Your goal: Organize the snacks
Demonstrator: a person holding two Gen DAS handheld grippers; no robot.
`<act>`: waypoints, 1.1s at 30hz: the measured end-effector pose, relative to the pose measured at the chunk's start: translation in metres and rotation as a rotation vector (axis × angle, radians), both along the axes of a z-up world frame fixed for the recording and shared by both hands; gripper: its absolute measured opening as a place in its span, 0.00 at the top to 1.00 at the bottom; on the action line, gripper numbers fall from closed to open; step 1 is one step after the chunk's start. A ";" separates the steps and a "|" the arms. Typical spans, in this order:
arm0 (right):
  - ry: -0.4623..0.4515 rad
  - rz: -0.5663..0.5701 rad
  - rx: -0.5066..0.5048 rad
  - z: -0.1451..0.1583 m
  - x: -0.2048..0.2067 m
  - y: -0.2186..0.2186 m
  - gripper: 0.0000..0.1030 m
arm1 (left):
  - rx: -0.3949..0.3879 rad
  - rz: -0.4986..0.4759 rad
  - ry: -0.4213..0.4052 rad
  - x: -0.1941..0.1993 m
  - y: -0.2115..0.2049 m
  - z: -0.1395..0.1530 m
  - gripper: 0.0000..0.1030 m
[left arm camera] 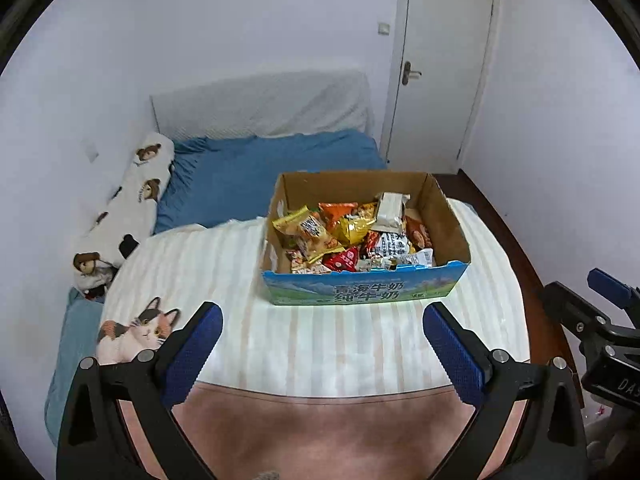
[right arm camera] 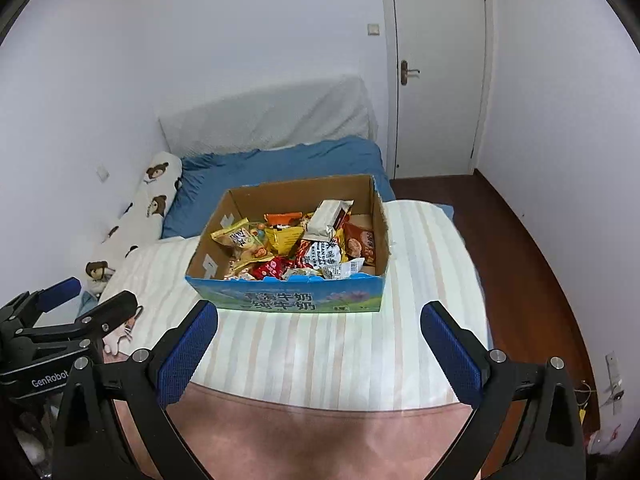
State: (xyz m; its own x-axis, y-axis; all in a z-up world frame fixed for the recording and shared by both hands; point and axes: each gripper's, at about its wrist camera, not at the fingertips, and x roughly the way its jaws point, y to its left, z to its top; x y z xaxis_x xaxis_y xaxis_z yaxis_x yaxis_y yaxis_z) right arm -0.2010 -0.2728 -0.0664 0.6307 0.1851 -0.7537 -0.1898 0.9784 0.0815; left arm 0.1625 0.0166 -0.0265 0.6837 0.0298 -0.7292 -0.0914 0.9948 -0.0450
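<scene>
Snacks (left arm camera: 352,236) are lying heaped in one open cardboard box (left arm camera: 452,224), which is sitting on the striped cloth (left arm camera: 320,344) over the table, toward its far side and a little right of centre as my left camera sees it. I am judging that the box is standing there with its top cut away so that both of my tools can reach in from the near side. The packets are piled loosely and overlapping, so I cannot count them exactly; I am making out several yellow ones, a few red and orange ones, and at least two white ones, one of which, the white packet (right arm camera: 330,220), is leaning up against the far right corner above the rest.

I am holding two grippers, one in each hand. My left gripper (left arm camera: 322,344) is hovering over the near part of the cloth with its blue pads spread wide and nothing between them. My right gripper (right arm camera: 318,346) is hovering likewise, jaws wide apart and empty, and each is showing at the edge of the other's view. Neither is touching the box; I am guessing the sorting is not yet begun.

Beyond the table a bed with a blue sheet (left arm camera: 256,172) is running to the far wall, one long bear-print pillow (left arm camera: 132,196) is lying along its left side, and one white door (left arm camera: 444,56) is standing closed at the far right. One cat picture (left arm camera: 136,330) is showing at the near left of the cloth.
</scene>
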 end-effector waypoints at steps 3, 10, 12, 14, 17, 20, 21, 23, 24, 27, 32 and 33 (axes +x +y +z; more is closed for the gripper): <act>-0.030 0.008 -0.003 0.014 -0.021 -0.001 0.00 | 0.000 0.003 -0.031 -0.020 -0.002 0.012 0.00; -0.073 0.030 0.002 0.036 -0.055 -0.001 0.00 | -0.013 0.019 -0.066 -0.050 -0.001 0.027 0.00; -0.076 0.034 0.000 0.038 -0.061 0.000 0.00 | -0.007 0.016 -0.073 -0.054 -0.001 0.029 0.00; -0.073 0.034 0.013 0.039 -0.064 -0.002 0.00 | -0.011 0.022 -0.075 -0.059 -0.001 0.029 0.00; -0.079 0.028 0.005 0.040 -0.065 -0.003 0.00 | -0.005 0.019 -0.079 -0.064 -0.003 0.029 0.00; -0.075 0.024 0.010 0.040 -0.063 -0.006 0.00 | -0.003 0.021 -0.073 -0.062 -0.004 0.027 0.00; -0.081 0.022 0.007 0.040 -0.062 -0.006 0.00 | -0.003 0.023 -0.072 -0.060 -0.004 0.026 0.00; -0.091 0.016 0.000 0.039 -0.060 -0.006 0.00 | 0.000 0.024 -0.070 -0.056 -0.004 0.024 0.00; -0.095 0.011 -0.003 0.037 -0.057 -0.006 0.00 | 0.002 0.027 -0.068 -0.054 -0.004 0.023 0.00; -0.095 -0.004 -0.010 0.032 -0.050 -0.008 0.00 | 0.009 0.037 -0.068 -0.045 -0.004 0.019 0.00; -0.098 -0.040 -0.019 0.021 -0.032 -0.010 0.00 | 0.027 0.053 -0.071 -0.023 -0.002 0.013 0.00; -0.096 -0.047 -0.020 0.018 -0.026 -0.010 0.00 | 0.030 0.057 -0.072 -0.019 -0.003 0.011 0.00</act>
